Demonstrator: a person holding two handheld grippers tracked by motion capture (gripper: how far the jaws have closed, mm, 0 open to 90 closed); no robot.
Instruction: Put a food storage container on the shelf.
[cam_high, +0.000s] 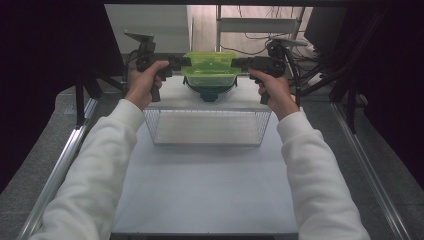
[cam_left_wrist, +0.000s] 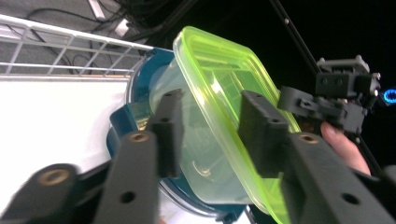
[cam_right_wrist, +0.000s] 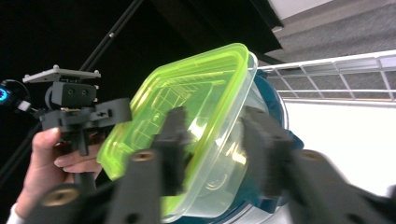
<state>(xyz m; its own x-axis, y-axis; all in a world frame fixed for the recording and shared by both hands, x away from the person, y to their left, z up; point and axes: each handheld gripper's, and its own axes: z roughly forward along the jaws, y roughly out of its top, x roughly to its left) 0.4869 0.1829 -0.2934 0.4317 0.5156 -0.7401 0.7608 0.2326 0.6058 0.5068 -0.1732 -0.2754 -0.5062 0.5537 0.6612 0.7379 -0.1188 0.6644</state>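
Green-lidded clear plastic container (cam_high: 210, 66) is held aloft beyond the wire basket (cam_high: 207, 127) on the worktop, clamped by left gripper (cam_high: 183, 62) and right gripper (cam_high: 238, 62); lowering into the basket is judged next, level.

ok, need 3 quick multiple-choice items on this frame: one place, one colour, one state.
1. Where is the container?
A. inside the basket
B. held up beyond the basket
C. on the floor

2. What colour is its lid?
A. red
B. white
C. yellow-green

3. How is it held?
A. by the left gripper alone
B. by the left gripper and right gripper, one at each end
C. by bare hands

Key: 1 B, the high view shows it raised past the far rim. 2 C, both gripper views show the neon lid. 3 B, jaws close on each end.
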